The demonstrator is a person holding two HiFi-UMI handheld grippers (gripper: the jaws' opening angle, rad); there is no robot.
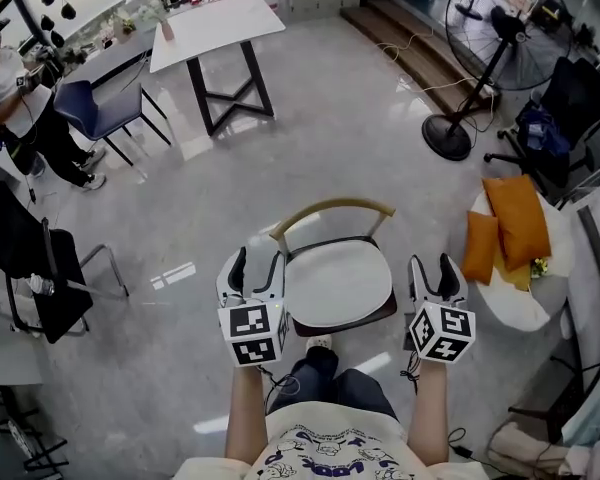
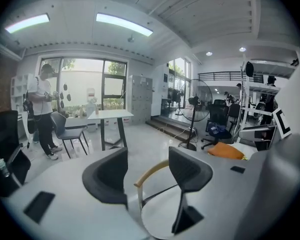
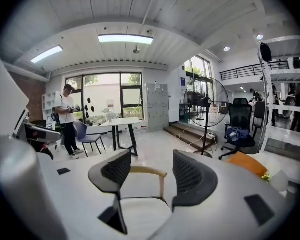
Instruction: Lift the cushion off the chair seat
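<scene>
Head view | cushion on chair | left gripper, right gripper: agape
</scene>
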